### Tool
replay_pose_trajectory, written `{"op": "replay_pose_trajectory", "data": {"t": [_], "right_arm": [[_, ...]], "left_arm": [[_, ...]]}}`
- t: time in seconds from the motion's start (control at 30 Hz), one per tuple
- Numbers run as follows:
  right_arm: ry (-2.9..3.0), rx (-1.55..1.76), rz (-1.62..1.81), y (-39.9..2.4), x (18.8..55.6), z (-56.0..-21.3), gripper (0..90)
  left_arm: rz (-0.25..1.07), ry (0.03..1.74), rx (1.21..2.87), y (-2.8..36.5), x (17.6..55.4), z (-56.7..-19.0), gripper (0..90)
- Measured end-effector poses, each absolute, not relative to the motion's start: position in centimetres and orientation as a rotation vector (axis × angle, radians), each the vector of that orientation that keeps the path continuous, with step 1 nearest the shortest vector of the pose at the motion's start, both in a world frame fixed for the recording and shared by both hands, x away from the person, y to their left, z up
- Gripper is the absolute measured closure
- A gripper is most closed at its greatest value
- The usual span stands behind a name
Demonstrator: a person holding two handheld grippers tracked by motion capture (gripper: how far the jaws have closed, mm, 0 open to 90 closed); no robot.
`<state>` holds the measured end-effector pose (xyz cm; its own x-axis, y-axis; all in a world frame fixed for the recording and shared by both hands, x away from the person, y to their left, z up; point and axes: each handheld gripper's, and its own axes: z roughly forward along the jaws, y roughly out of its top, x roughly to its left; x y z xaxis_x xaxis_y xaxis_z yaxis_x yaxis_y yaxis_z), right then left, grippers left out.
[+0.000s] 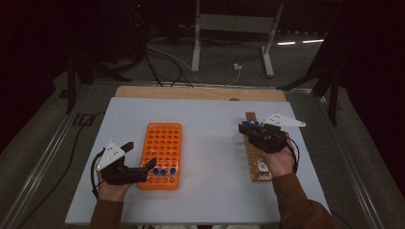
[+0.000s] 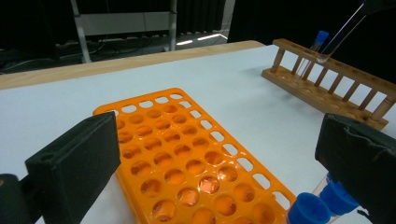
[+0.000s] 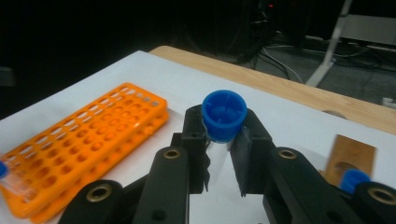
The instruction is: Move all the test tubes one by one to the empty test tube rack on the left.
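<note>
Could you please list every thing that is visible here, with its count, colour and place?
Orange rack: one, orange, left half of the table.
Capped tubes in the orange rack: three, blue caps, near row.
Wooden rack: one, brown, right side of the table.
Tube in the wooden rack: one, blue cap, far end.
Held tube: one, blue cap, between the right jaws.
Table: one, pale top, wooden far edge.
Left hand-held gripper: one, black, open, beside the orange rack.
Right hand-held gripper: one, black, above the wooden rack.
</note>
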<state>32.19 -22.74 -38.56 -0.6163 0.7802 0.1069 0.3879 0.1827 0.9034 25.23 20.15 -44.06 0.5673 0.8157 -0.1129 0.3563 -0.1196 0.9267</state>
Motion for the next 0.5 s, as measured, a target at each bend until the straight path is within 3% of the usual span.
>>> {"op": "replay_pose_trajectory", "data": {"t": [0.5], "right_arm": [[2.171, 1.015, 1.455, -19.5, 31.9, -37.8, 76.6]], "left_arm": [[0.523, 0.938, 1.723, 18.6, 25.7, -43.1, 1.6]]}}
